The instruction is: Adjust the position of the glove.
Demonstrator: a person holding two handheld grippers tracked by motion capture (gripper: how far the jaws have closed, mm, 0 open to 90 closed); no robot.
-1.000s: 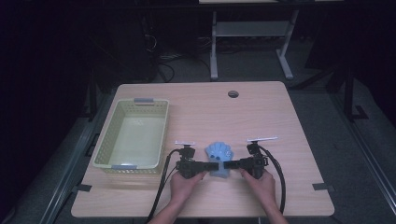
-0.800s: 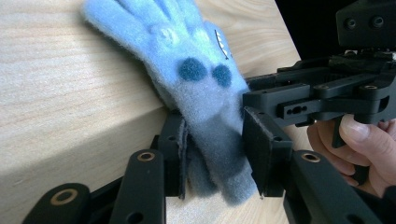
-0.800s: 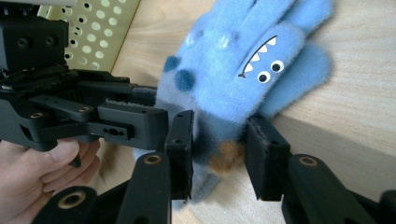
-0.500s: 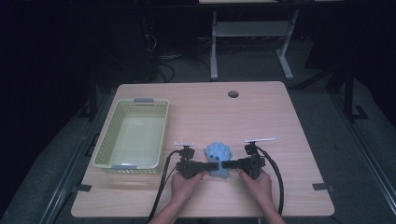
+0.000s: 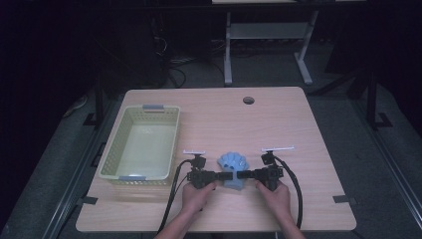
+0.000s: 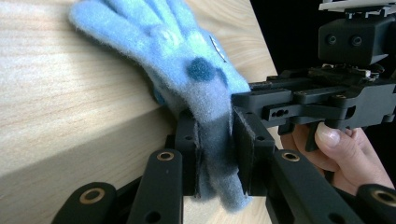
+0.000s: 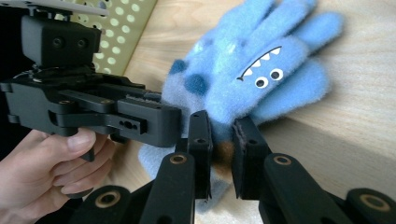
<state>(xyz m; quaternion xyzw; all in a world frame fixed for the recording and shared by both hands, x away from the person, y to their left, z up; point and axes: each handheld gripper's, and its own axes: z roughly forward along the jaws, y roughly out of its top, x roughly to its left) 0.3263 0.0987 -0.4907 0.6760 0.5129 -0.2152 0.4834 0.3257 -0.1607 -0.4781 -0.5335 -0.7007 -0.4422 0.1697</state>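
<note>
Fuzzy blue glove (image 5: pixel 233 167) with a toothy face lies on the wooden table (image 5: pixel 298 129), its cuff hidden where left claw (image 5: pixel 219 175) and right claw (image 5: pixel 241 175), just closing, clamp it.

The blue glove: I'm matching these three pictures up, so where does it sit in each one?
High view: the blue glove lies near the table's front edge, between the left gripper and right gripper.
Left gripper view: upper centre, its cuff pinched in the near jaws.
Right gripper view: upper right, toothy face showing.
Shared landmark: the yellow basket, top left in the right gripper view.
</note>
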